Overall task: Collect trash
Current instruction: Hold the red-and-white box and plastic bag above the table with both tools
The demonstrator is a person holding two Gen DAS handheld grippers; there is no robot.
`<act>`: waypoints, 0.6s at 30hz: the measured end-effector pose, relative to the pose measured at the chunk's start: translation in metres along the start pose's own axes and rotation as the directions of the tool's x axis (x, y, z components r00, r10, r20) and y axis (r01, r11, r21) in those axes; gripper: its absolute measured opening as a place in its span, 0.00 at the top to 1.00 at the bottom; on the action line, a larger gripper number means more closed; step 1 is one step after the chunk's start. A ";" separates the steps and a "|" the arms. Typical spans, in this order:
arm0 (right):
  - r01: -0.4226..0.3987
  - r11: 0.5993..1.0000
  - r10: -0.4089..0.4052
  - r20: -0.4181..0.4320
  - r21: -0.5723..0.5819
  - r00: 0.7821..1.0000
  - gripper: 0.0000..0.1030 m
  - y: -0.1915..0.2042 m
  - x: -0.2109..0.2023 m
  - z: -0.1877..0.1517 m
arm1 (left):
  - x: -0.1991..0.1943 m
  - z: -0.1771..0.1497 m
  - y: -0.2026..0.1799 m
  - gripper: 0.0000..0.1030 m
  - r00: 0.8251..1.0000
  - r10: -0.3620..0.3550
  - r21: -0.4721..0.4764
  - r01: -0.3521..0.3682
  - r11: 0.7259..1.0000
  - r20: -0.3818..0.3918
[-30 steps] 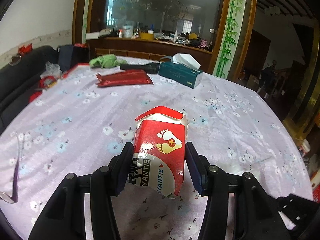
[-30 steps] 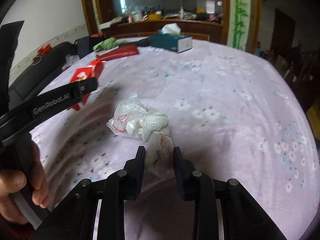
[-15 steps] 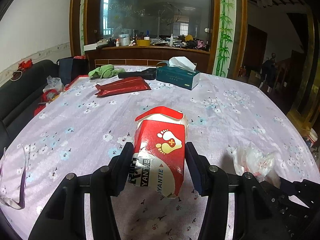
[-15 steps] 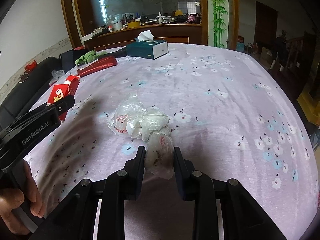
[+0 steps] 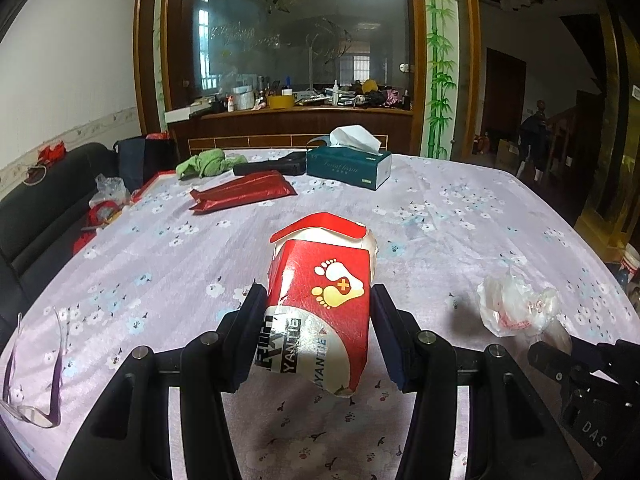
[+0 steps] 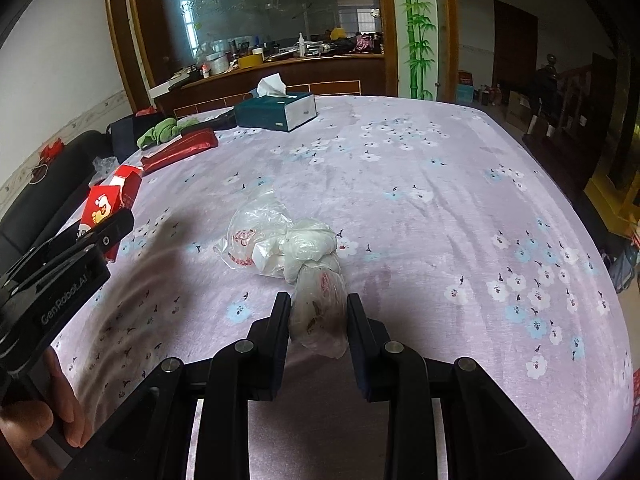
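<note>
Left gripper (image 5: 318, 330): jaws set fairly wide, clamped on both sides of a red carton (image 5: 320, 308); carton held above the table, flap end pointing away.
Red carton: creased glossy cardboard, box-shaped, torn open at the top flap; printed with white and yellow footprints and a silver band reading YANTIE.
Right gripper (image 6: 318, 322): jaws narrow, pinched on the tail of a plastic bag (image 6: 288, 248); the bag's bulk lay on the cloth just ahead of the fingers.
Plastic bag: thin, translucent, crumpled film, knotted into white lumps, red print on one side, brownish smears at the gripped end.
Hand (image 6: 36, 424): seen at the lower left of the right wrist view, wrapped round the left gripper's handle.
Table (image 6: 420, 184): covered in soft lilac cloth with small white and blue blossoms, lightly wrinkled.
Eyeglasses (image 5: 30, 376): clear frame, near the left edge of the table.
Foil packet (image 5: 244, 192): flat, shiny red, far left side.
Green cloth (image 5: 206, 162): bunched, beyond the packet.
Tissue box (image 5: 348, 166): teal, rectangular, white tissue standing up, at the far edge.
</note>
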State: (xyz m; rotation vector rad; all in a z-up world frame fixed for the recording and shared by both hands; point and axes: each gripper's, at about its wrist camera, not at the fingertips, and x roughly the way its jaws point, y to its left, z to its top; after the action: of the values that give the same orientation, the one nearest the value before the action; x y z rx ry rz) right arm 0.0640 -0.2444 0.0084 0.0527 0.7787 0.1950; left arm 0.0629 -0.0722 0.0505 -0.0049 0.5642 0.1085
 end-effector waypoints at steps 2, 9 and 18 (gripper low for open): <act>0.003 1.000 -0.004 0.005 0.006 1.000 0.72 -0.001 -0.001 0.001 | -0.001 0.000 -0.002 0.50 1.000 0.003 0.011 -0.003 1.000 0.006; 0.002 1.000 -0.002 0.016 0.020 1.000 0.72 -0.003 -0.005 0.003 | -0.006 0.002 -0.008 0.50 1.000 0.006 0.032 -0.006 0.999 0.026; 0.004 1.000 -0.005 0.020 0.030 1.000 0.72 -0.005 -0.007 0.005 | -0.012 0.002 -0.014 0.50 0.999 0.012 0.052 -0.015 0.999 0.048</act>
State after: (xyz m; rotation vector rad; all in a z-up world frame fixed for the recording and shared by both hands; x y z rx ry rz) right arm 0.0630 -0.2509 0.0159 0.0813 0.7616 0.1781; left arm 0.0555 -0.0872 0.0577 0.0524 0.5195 0.1064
